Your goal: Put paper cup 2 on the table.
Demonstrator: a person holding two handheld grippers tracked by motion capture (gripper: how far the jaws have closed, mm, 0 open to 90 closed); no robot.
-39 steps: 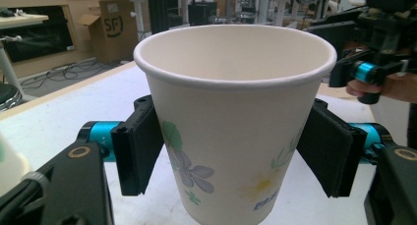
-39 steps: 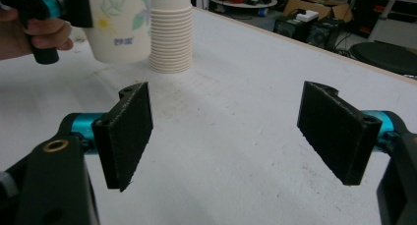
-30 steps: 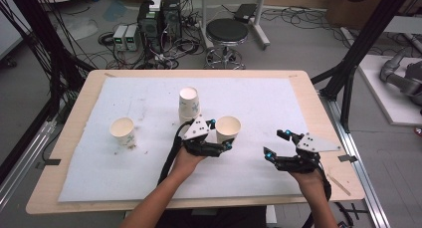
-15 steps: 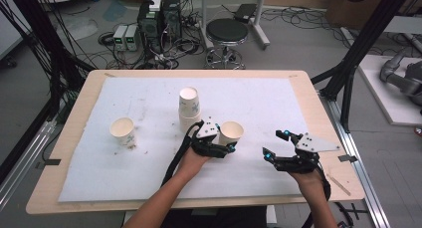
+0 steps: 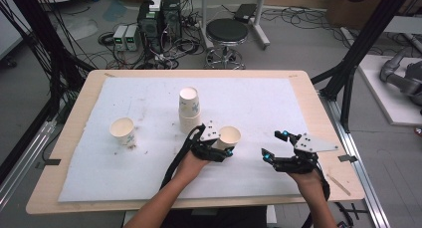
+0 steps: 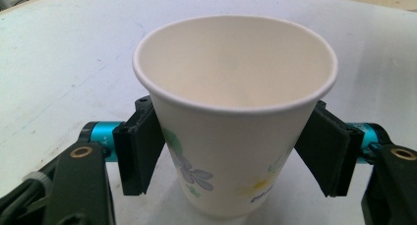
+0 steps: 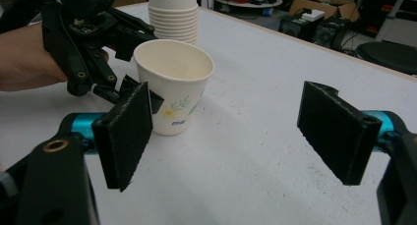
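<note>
A white paper cup [image 5: 229, 137] with a flower print stands upright on the white mat [image 5: 259, 98], right of centre. My left gripper [image 5: 227, 143] has it between the jaws, which have just been closing; in the left gripper view the pads [image 6: 140, 154] press on both sides of the cup [image 6: 236, 136] below its rim. My right gripper [image 5: 273, 145] rests open to the right of the cup, nothing between its jaws. In the right gripper view [image 7: 236, 131] the cup [image 7: 174, 87] stands ahead at the left with the left gripper around it.
A stack of paper cups [image 5: 190, 108], topped by an upside-down one, stands just behind the left gripper. A single cup [image 5: 123, 131] stands upright at the mat's left. The wooden table edge [image 5: 328, 123] runs close by the right gripper. A stool [image 5: 226, 31] stands behind the table.
The cup and the left gripper have shifted slightly toward the near edge of the table. The right gripper has kept its place.
</note>
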